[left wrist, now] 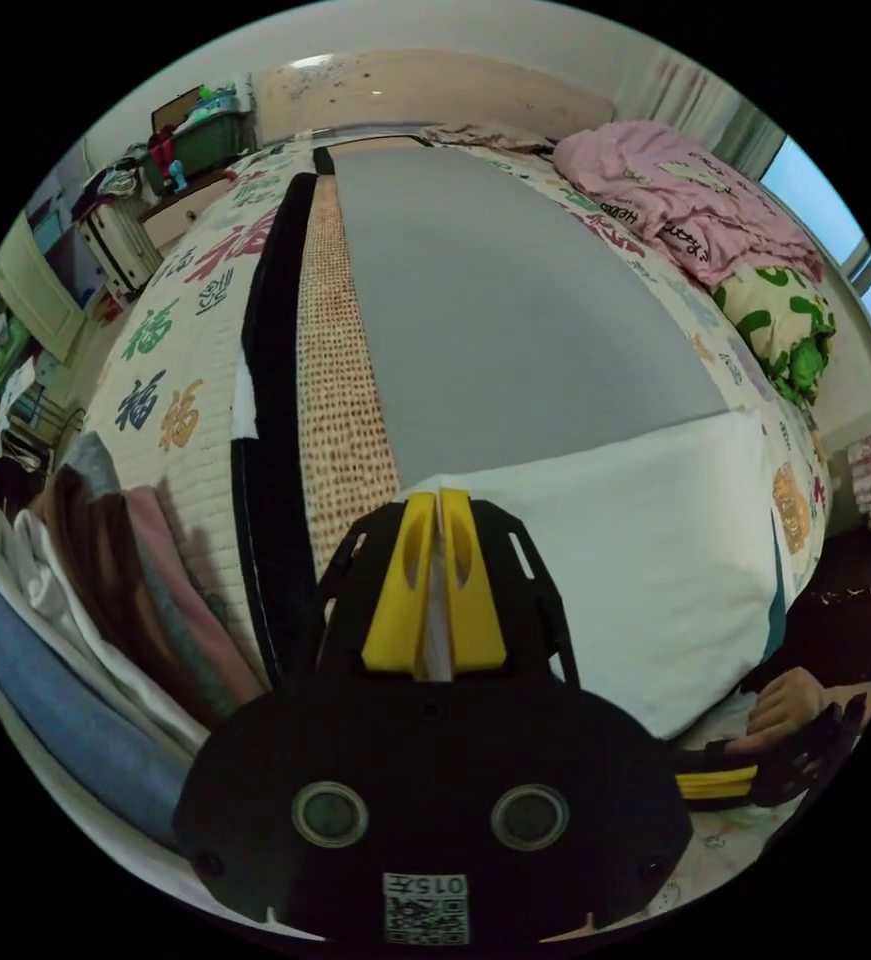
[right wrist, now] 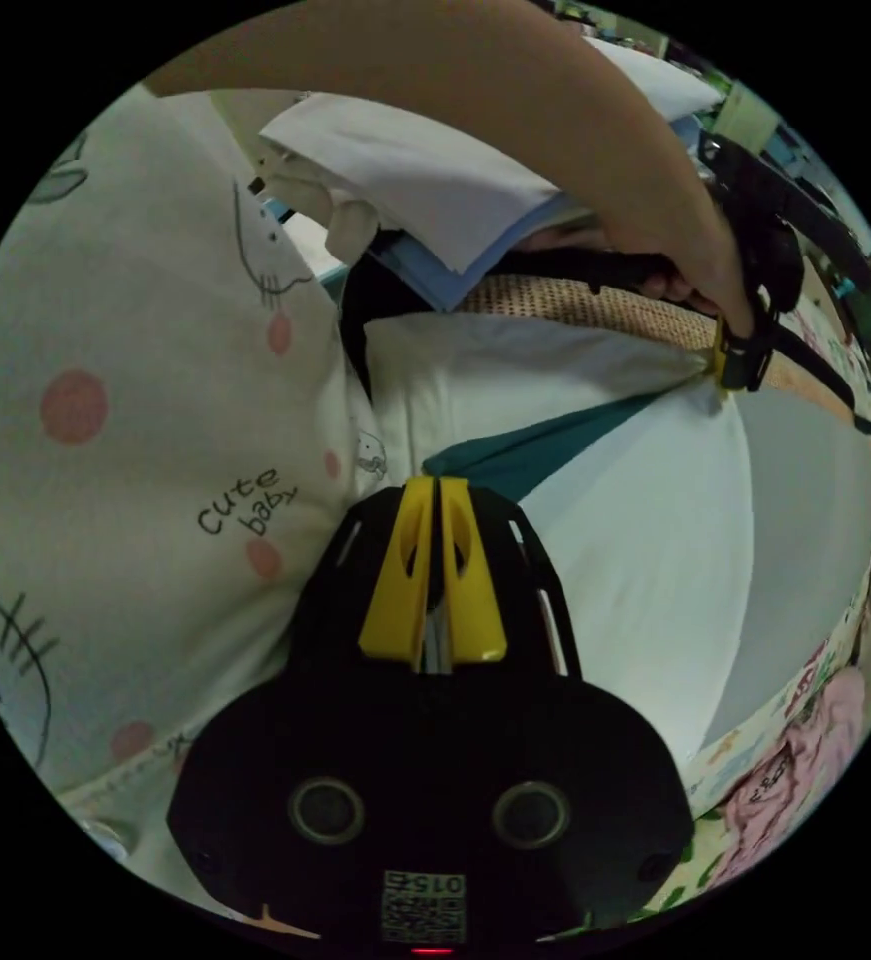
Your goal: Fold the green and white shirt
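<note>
The green and white shirt [left wrist: 645, 560] lies folded on a grey mat [left wrist: 515, 320] on the bed, white side up, with a teal strip along its right edge. My left gripper [left wrist: 438, 495] is shut on the shirt's near left corner, and white cloth shows between its yellow jaws. In the right gripper view the shirt [right wrist: 635, 520] spreads to the right, with a teal band [right wrist: 535, 445] across it. My right gripper [right wrist: 435, 482] is shut on the shirt's edge at that band. A hand holds the left gripper [right wrist: 730, 365] at the shirt's far corner. The right gripper [left wrist: 715, 780] sits low beside the shirt.
Several folded clothes [left wrist: 85, 600] are stacked at the bed's left edge. A pink blanket [left wrist: 685, 200] and a green-patterned pillow [left wrist: 785, 320] lie at the far right. A woven strip [left wrist: 340, 380] runs beside the mat. The person's printed top [right wrist: 155, 450] and forearm [right wrist: 555, 130] are close by.
</note>
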Action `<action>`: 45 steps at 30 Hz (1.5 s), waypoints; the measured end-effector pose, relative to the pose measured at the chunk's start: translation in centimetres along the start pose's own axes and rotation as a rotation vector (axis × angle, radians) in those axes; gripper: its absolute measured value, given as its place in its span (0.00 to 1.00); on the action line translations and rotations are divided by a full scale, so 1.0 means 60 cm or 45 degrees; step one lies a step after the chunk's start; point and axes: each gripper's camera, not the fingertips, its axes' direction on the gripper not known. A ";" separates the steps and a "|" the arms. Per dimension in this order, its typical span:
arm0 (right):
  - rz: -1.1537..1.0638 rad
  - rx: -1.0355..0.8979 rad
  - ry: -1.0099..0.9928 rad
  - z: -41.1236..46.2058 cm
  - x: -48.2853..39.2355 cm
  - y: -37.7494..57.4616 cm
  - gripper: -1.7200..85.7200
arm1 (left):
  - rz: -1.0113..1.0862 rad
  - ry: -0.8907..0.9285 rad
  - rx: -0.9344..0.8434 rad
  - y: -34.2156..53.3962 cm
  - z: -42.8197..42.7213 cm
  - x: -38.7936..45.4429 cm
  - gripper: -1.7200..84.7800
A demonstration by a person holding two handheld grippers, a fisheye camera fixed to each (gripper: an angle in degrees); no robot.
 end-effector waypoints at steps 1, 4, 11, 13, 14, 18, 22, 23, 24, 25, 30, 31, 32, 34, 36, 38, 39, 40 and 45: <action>0.040 0.020 0.000 -0.008 0.000 -0.008 0.04 | 0.013 -0.017 -0.002 -0.007 -0.005 0.006 0.01; 0.153 0.059 -0.025 -0.033 0.010 -0.030 0.06 | 0.077 -0.121 0.001 -0.035 -0.029 0.040 0.01; 0.417 0.222 0.013 -0.130 0.046 -0.094 0.09 | 0.115 -0.307 0.048 -0.094 -0.074 0.100 0.02; 0.539 0.314 0.103 -0.171 0.062 -0.097 0.10 | 0.083 -0.289 0.049 -0.115 -0.087 0.098 0.03; 0.648 0.367 0.132 -0.201 0.079 -0.091 0.11 | 0.048 -0.256 0.055 -0.126 -0.098 0.091 0.03; 1.111 0.590 0.139 -0.296 0.140 -0.017 0.12 | -0.028 -0.220 0.093 -0.137 -0.176 0.079 0.09; 1.690 0.840 0.168 -0.377 0.196 0.103 0.12 | 0.171 -0.117 0.252 -0.110 -0.281 0.120 0.10; 1.766 0.848 0.205 -0.394 0.208 0.114 0.13 | 0.244 -0.071 0.293 -0.100 -0.311 0.139 0.10; 1.793 0.832 0.214 -0.401 0.215 0.114 0.13 | 0.294 -0.017 0.319 -0.092 -0.334 0.159 0.10; 1.833 0.787 0.207 -0.414 0.231 0.108 0.13 | 0.318 0.010 0.324 -0.089 -0.343 0.169 0.10; 1.743 0.688 0.069 -0.446 0.282 0.001 0.12 | 0.519 0.370 0.150 -0.093 -0.321 0.270 0.10; 1.725 0.634 0.045 -0.447 0.294 -0.033 0.12 | 0.538 0.397 0.108 -0.096 -0.309 0.281 0.10; 1.728 0.576 0.021 -0.445 0.307 -0.063 0.12 | 0.560 0.406 0.039 -0.101 -0.287 0.302 0.10; 1.752 0.480 0.017 -0.443 0.323 -0.102 0.10 | 0.598 0.373 -0.035 -0.109 -0.259 0.329 0.09; 1.767 0.432 0.083 -0.452 0.333 -0.134 0.09 | 0.654 0.314 -0.134 -0.120 -0.227 0.359 0.10; 1.770 0.441 0.106 -0.476 0.348 -0.164 0.10 | 0.684 0.249 -0.173 -0.130 -0.212 0.377 0.10; 1.789 0.441 0.107 -0.483 0.354 -0.169 0.10 | 0.695 0.250 -0.165 -0.141 -0.218 0.385 0.10; 1.816 0.440 0.109 -0.499 0.364 -0.178 0.11 | 0.696 0.245 -0.184 -0.148 -0.218 0.389 0.10; 2.021 0.504 0.373 -0.588 0.366 -0.175 0.13 | 0.682 0.250 -0.090 -0.244 -0.271 0.407 0.10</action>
